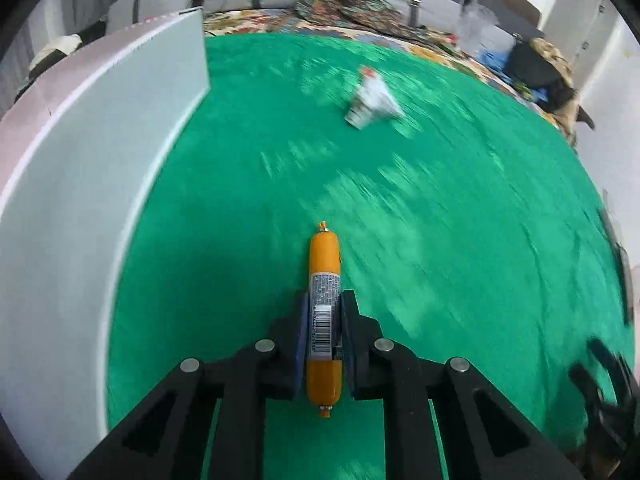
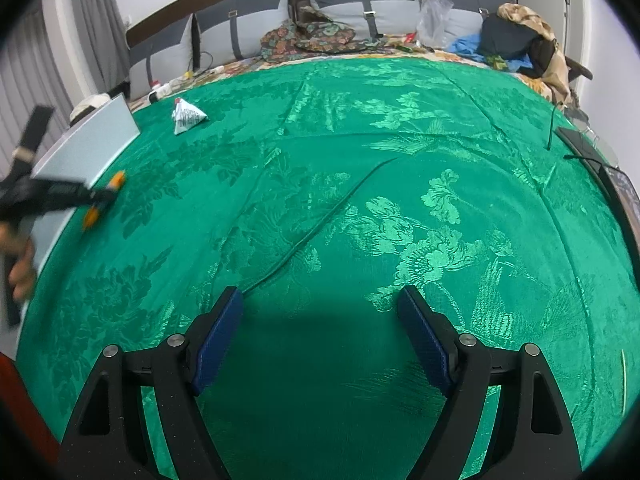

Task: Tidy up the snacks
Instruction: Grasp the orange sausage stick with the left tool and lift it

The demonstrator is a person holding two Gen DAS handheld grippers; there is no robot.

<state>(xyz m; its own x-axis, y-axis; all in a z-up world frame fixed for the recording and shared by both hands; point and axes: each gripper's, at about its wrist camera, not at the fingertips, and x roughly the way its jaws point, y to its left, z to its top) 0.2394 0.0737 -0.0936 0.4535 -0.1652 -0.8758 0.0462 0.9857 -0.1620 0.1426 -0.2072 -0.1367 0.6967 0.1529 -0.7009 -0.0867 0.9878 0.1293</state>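
Note:
My left gripper (image 1: 324, 300) is shut on an orange sausage stick (image 1: 324, 252) with a barcode label, held above the green cloth beside a white box (image 1: 80, 168) on its left. In the right wrist view the left gripper (image 2: 102, 200) with the sausage (image 2: 117, 179) shows at the far left next to the box (image 2: 84, 148). A white triangular snack packet (image 1: 372, 100) lies farther out on the cloth; it also shows in the right wrist view (image 2: 185, 116). My right gripper (image 2: 320, 300) is open and empty above the cloth.
The green patterned cloth (image 2: 360, 200) covers the surface. A thin cable (image 2: 312, 232) runs across it. Dark devices (image 2: 580, 144) sit at the right edge. Cushions, clothes and bags (image 2: 516, 36) lie behind the cloth.

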